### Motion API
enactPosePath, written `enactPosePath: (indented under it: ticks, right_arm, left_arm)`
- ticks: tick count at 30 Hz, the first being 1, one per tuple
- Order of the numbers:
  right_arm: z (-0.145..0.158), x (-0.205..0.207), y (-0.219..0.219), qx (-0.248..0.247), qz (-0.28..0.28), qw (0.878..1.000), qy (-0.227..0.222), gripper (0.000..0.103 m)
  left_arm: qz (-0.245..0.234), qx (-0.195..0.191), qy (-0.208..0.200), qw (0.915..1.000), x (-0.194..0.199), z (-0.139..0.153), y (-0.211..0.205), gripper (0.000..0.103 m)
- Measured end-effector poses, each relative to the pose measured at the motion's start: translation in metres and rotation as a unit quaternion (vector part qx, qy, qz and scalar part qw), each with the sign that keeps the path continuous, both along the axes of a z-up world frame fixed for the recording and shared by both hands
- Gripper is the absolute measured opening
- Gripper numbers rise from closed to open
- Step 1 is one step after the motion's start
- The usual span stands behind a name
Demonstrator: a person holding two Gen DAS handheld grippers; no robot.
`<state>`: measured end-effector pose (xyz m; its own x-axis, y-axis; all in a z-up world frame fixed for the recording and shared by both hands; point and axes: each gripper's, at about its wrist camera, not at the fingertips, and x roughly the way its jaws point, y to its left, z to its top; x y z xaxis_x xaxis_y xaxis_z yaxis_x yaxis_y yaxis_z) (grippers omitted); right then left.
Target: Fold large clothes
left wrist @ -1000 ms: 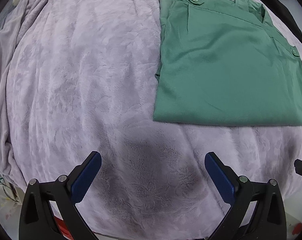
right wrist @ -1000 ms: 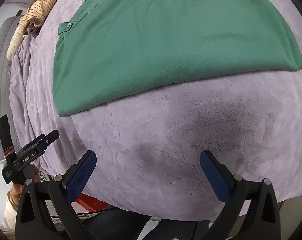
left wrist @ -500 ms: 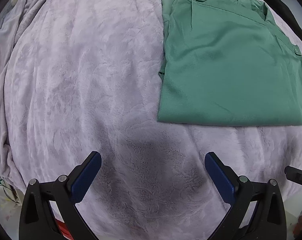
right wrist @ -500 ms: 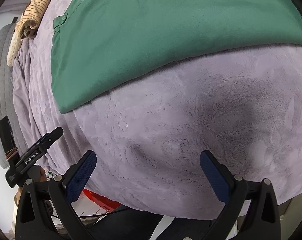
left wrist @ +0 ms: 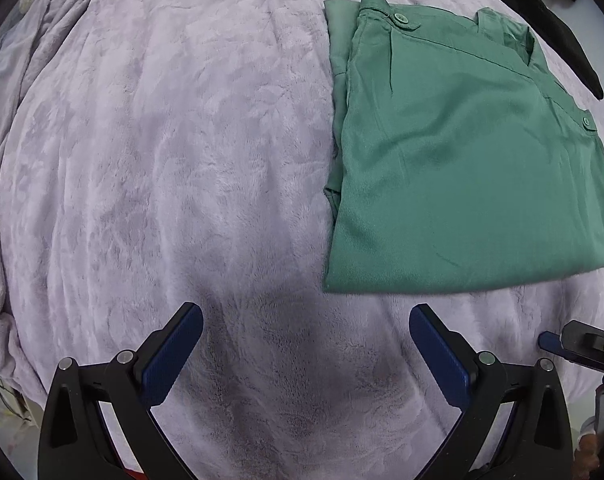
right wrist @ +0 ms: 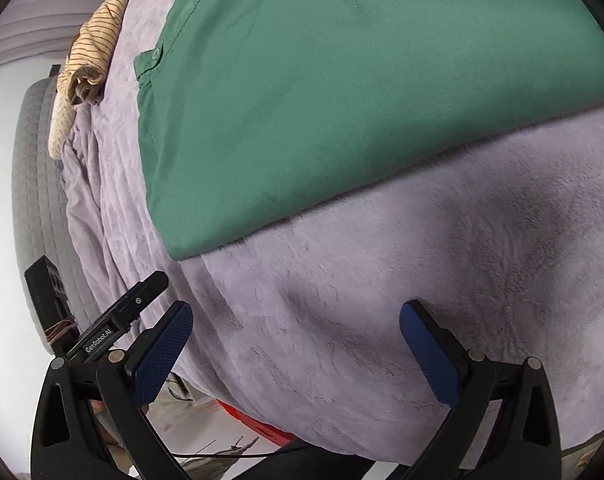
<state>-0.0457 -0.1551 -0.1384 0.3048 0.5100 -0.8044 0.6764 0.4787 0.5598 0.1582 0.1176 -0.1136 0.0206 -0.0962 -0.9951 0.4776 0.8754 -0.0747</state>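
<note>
Right claw [right wrist: 296,338] has swung nearer the green garment's [left wrist: 462,168] near corner | garment lies folded flat on the lilac blanket [left wrist: 182,160] | left claw [left wrist: 306,344] hovers released, empty | right claw released, empty

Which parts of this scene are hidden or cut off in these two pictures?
- Green garment: in the right wrist view its far part runs past the top edge.
- Its lower layers: covered by the top fold in both views.
- Striped cloth: bunched up, so its type is unclear.
- Black item: cut off by the left wrist view's corner.
</note>
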Motion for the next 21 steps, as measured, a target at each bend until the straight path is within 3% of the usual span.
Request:
enactPosePath:
  ticks: [6,9,17,21]
  right_arm:
    - [-0.004,0.02,0.006,0.028,-0.029,0.998,-0.043,0.103]
    - [-0.01,0.031,0.009,0.04,-0.04,0.997,-0.059,0.103]
    - [-0.033,0.054,0.014,0.085,-0.097,0.986,-0.106,0.103]
    - [-0.043,0.058,0.01,0.1,-0.143,0.976,-0.131,0.103]
  left_arm:
    - [-0.01,-0.018,-0.009,0.9997,0.023,-0.001,-0.006,0.103]
    - [-0.012,-0.031,-0.004,0.9995,0.033,-0.004,-0.006,0.092]
    - [0.03,-0.079,0.032,0.9959,0.08,-0.018,0.007,0.092]
    - [0.039,-0.078,0.045,0.9951,0.091,-0.03,0.014,0.092]
